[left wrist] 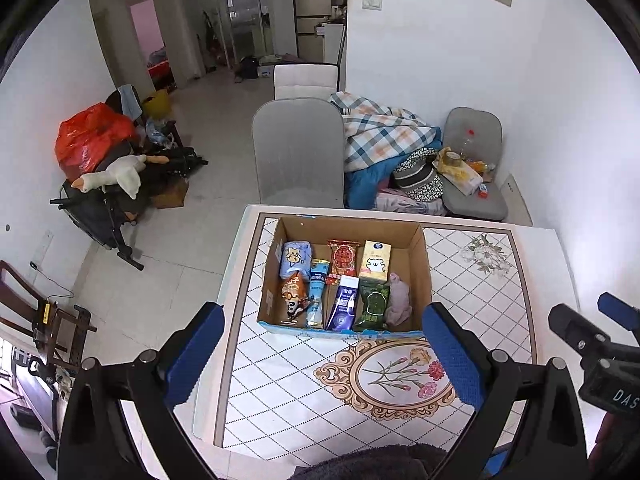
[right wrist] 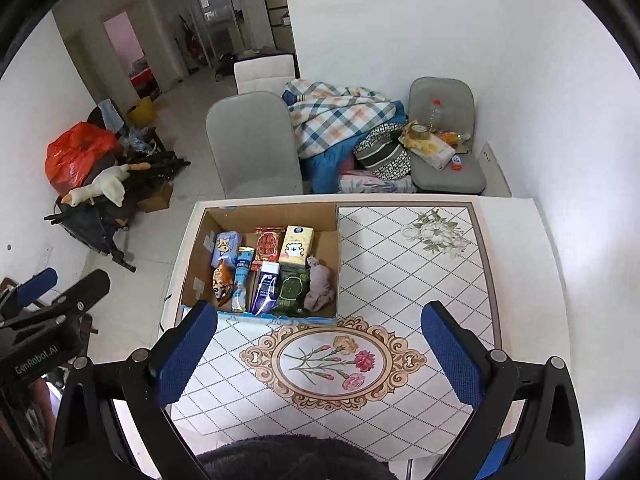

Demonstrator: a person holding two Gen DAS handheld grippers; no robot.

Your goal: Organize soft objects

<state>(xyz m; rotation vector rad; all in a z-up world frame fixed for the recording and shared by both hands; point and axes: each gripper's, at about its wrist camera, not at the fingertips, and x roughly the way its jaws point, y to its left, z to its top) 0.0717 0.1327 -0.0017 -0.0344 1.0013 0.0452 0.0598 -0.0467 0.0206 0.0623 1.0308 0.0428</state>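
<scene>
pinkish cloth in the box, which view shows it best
The right wrist view: the pinkish cloth lies fully exposed against the cardboard box right wall. The left wrist view shows the same cloth slightly more bunched and foreshortened, near the left gripper's fingertip.

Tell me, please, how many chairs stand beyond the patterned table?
3: a grey fabric chair right behind the cardboard box, a white chair behind it, and a cluttered grey chair by the wall. More may be hidden.
</scene>
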